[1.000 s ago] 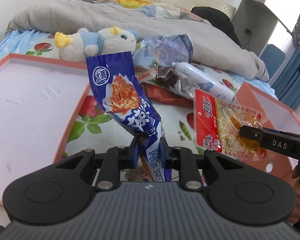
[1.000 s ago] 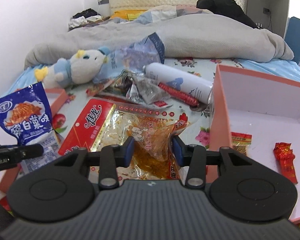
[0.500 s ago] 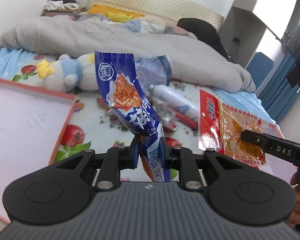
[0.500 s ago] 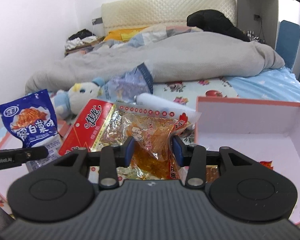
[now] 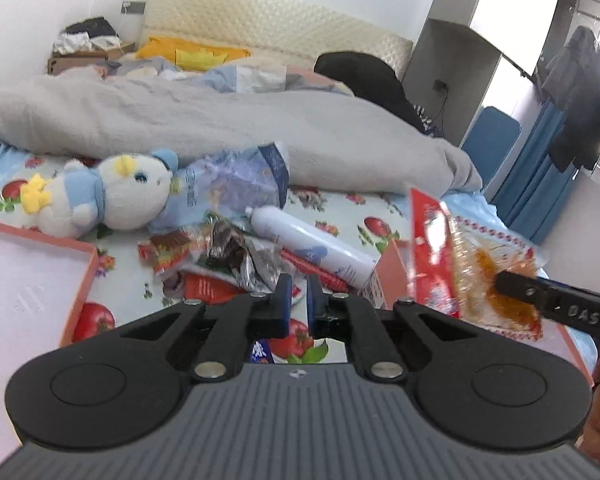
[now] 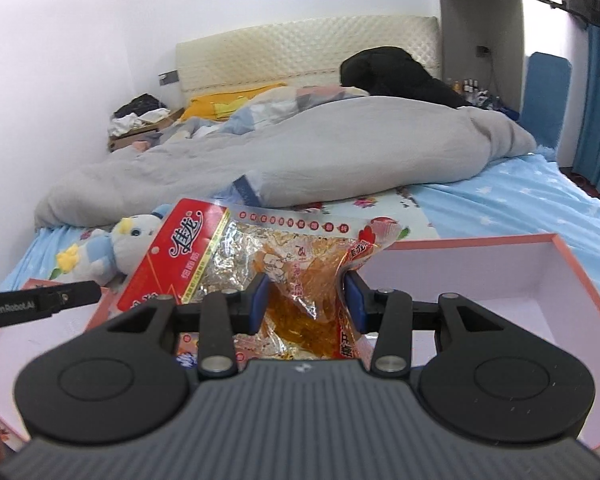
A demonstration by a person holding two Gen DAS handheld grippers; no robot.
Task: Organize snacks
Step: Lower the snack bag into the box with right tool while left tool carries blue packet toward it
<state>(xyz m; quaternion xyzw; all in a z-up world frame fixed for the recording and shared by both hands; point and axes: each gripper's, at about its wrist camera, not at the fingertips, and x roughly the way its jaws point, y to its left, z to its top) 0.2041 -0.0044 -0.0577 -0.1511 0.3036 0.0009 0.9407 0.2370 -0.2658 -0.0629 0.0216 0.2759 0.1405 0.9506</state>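
Red-and-clear, the snack bag [image 6: 260, 276] sits centre frame in your right wrist view, pinched between the right gripper [image 6: 306, 300] pads over a pink box [image 6: 500, 280]. Only your left view shows the left gripper [image 5: 298, 300], just narrowed to a slit with nothing between, and the wrapper pile [image 5: 220, 256] mid-frame beside a white can [image 5: 312, 246].

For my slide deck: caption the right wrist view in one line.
Right gripper clamps a red-and-clear snack packet above a pink-rimmed box on the bed.
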